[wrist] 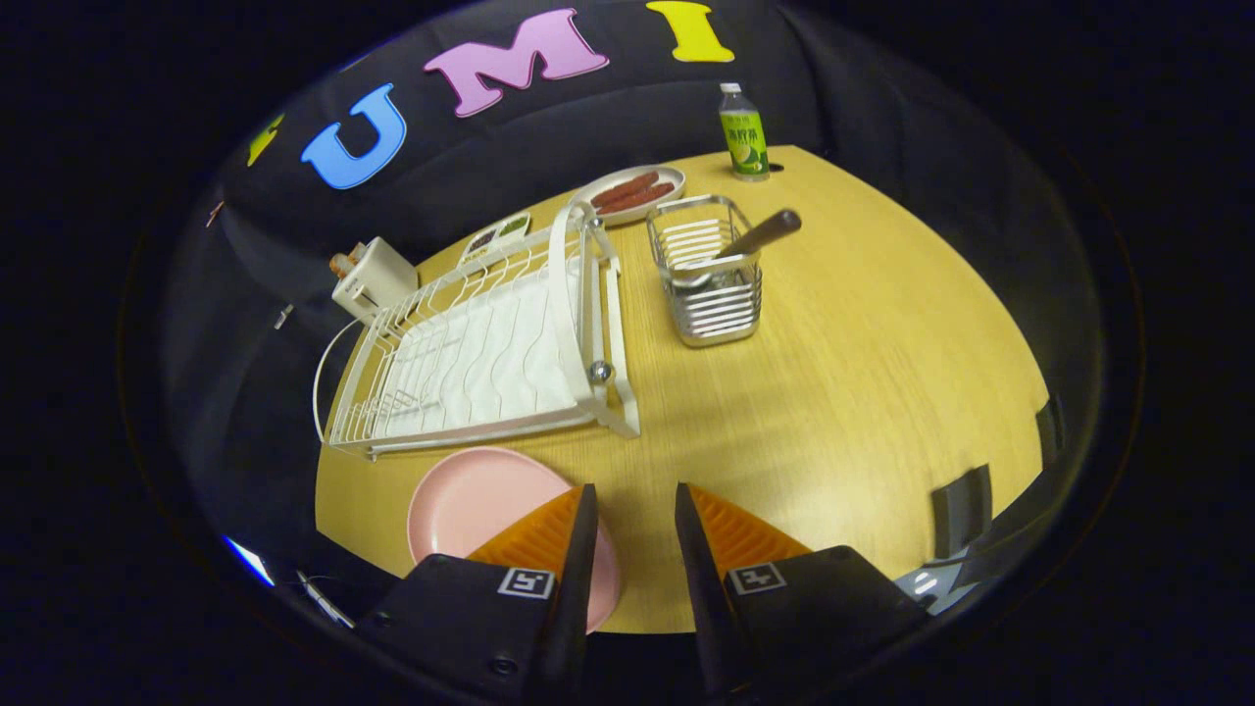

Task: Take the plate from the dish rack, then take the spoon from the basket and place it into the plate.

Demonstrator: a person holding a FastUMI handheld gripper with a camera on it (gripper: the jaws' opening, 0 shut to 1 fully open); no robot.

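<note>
A pink plate (pixel 471 505) lies flat on the wooden table (pixel 833 392), just in front of the white dish rack (pixel 480 343), partly under my left finger. The rack holds nothing. Beyond my fingers stands a metal wire basket (pixel 711 279) with a spoon (pixel 755 238) leaning in it, brown handle sticking up to the right. My gripper (pixel 634 500) hovers above the table near its front edge, open, with a narrow gap and nothing between the fingers.
A plate of sausages (pixel 630 193) sits behind the rack, and a green-labelled bottle (pixel 743 132) stands at the far table edge. A small white box (pixel 373 279) and a small tray (pixel 498 235) lie at the rack's far left.
</note>
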